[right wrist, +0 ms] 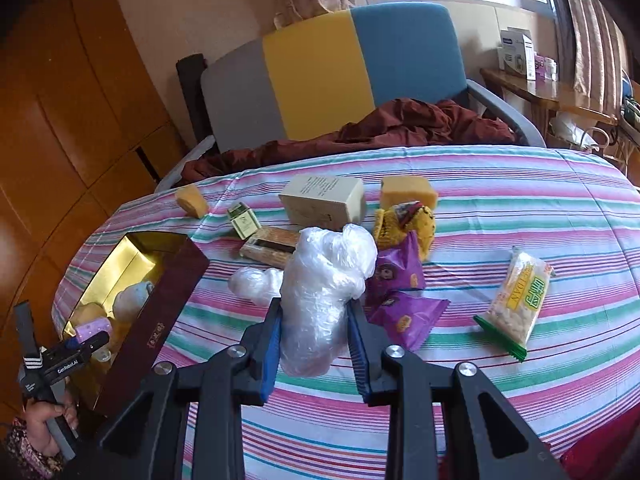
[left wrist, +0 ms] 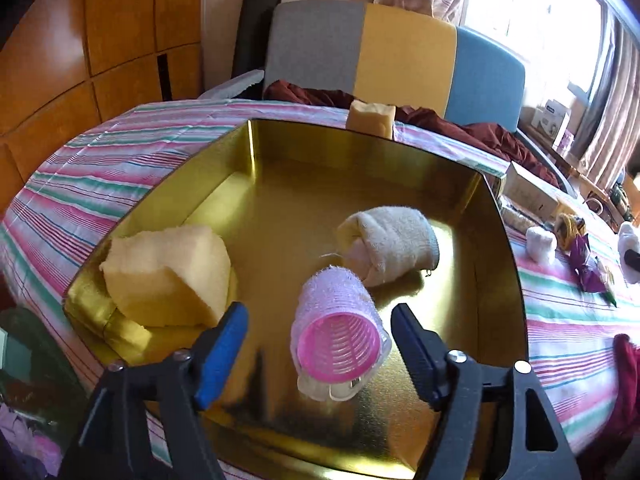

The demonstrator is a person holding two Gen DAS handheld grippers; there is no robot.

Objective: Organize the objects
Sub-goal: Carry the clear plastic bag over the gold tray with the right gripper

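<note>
A gold-lined box [left wrist: 360, 136] stands on the striped tablecloth; from the right wrist view its dark maroon side [right wrist: 160, 312] shows. Inside lie a yellow sponge [left wrist: 168, 276], a rolled white cloth [left wrist: 392, 240] and a pink hair roller [left wrist: 340, 332]. My left gripper [left wrist: 320, 312] is open over the box, the roller lying between its fingers with a gap on each side. My right gripper [right wrist: 315, 308] is shut on a crumpled clear plastic bag [right wrist: 324, 280], held above the table to the right of the box. A person's hand [right wrist: 44, 420] holds the left gripper's handle.
Scattered on the cloth are a beige carton [right wrist: 324, 200], two yellow sponges [right wrist: 408, 192], purple snack packets [right wrist: 400, 296], a rice cracker packet [right wrist: 520, 300], a small green box [right wrist: 244, 220] and a second plastic bundle [right wrist: 256, 284]. A grey, yellow and blue chair [right wrist: 320, 72] stands behind.
</note>
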